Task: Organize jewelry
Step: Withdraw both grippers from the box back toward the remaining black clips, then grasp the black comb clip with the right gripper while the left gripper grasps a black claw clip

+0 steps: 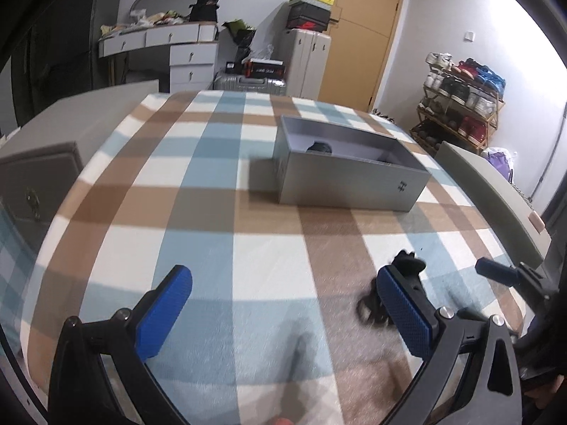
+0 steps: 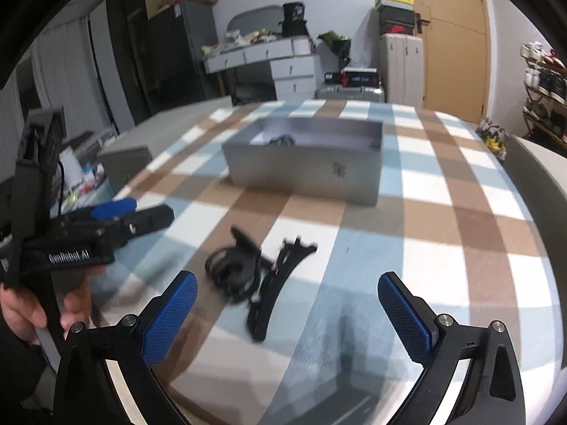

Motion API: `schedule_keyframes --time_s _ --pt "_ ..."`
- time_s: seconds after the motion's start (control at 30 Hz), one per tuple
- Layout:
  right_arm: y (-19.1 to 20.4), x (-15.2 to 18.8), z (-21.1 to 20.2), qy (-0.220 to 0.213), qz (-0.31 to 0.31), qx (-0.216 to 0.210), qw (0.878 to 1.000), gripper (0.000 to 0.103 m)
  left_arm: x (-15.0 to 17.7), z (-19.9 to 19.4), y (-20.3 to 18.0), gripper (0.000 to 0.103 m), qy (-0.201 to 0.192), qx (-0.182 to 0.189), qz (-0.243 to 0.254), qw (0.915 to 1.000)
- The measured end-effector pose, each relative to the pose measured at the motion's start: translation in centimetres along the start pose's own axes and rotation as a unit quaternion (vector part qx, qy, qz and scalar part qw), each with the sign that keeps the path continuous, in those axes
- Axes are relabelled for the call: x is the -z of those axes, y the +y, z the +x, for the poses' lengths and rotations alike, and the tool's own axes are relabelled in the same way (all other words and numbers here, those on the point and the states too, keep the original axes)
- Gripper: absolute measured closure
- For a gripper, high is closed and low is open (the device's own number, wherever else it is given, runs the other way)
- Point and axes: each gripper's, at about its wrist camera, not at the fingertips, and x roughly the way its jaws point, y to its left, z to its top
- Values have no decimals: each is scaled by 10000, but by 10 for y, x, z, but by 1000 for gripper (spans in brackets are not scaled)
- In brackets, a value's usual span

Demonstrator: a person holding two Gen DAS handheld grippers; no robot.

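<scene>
While hovering released above the checked worktop (image 2: 443, 191), right gripper (image 2: 287, 313) near black hair clips (image 2: 255, 276); left gripper (image 1: 283, 311) also released, empty. Grey box (image 2: 304, 173) well beyond, one dark item inside. Risk: tangled pieces snagging, dragging together, or slipping from blue pads (image 2: 170, 318).

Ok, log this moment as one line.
left gripper: open, empty | right gripper: open, empty | black accessories: on blanket, loose | box: open, dark item inside
</scene>
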Motion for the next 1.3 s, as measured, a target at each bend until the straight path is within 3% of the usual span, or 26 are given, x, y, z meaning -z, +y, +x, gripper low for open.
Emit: schedule_keyframes --time_s 0.13,0.3,0.43,0.57,0.7,1.1,1.23,1.3 --pt "6 8 9 158 -110 -3 9998 11 7 -1 3 1 116 42 -57 9999" --pt "5 14 19 411 -55 -62 9991 38 12 -1 4 1 170 52 -13 9998" --pt "10 14 18 406 -214 -19 9989 52 12 -2 4 1 188 73 -18 9998" --pt "17 15 19 445 -476 134 9978 75 13 -2 2 1 178 80 22 9998" --pt "16 16 18 449 -497 128 9977 88 12 -1 -1 1 206 106 70 9997" --pt "0 15 12 434 -320 224 9983 89 11 -1 -2 1 264 187 7 9995" --pt "-10 11 15 521 -22 123 9986 86 11 0 -3 1 278 217 2 9994" --pt "-14 4 17 517 213 36 9984 79 11 0 -4 1 293 247 -3 9993"
